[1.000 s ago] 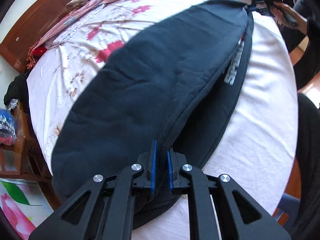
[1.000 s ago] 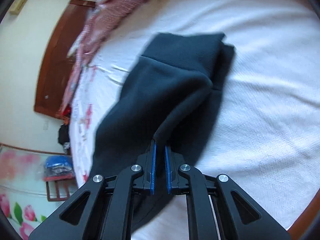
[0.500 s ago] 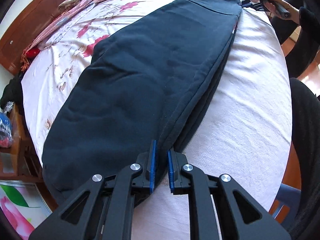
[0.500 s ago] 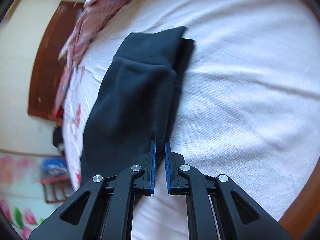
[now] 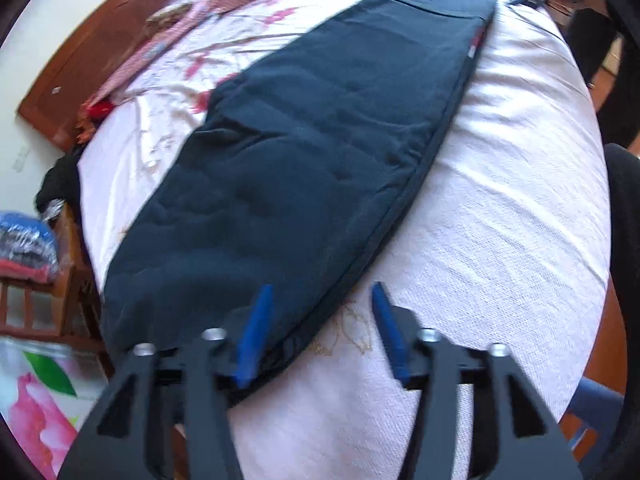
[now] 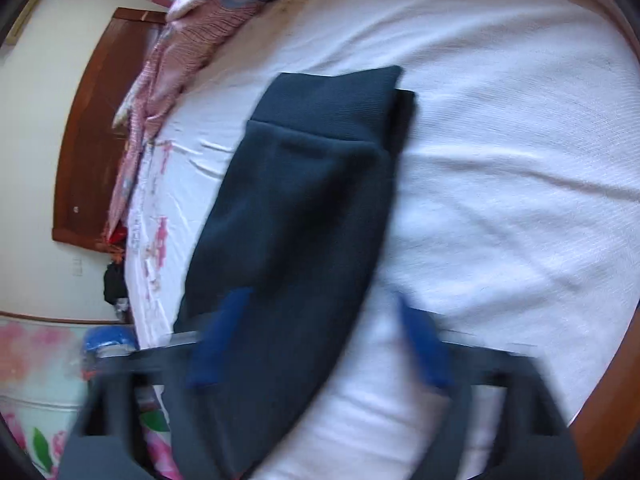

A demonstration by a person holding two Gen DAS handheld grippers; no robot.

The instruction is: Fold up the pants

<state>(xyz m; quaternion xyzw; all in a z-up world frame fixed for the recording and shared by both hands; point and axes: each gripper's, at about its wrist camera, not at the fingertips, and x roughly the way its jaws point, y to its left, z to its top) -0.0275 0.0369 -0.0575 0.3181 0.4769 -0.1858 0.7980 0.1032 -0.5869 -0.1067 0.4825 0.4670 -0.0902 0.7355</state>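
Lying flat along the bed (image 5: 500,208), the dark pants (image 5: 320,152) are folded lengthwise, one leg over the other, cuffs (image 6: 340,96) stacked at the far end. Half a second ago both grippers pinched the near edge; now the left gripper (image 5: 320,320) has let go, spread wide and holding nothing, and the right gripper (image 6: 320,332), blurred, is likewise spread wide above the fabric.
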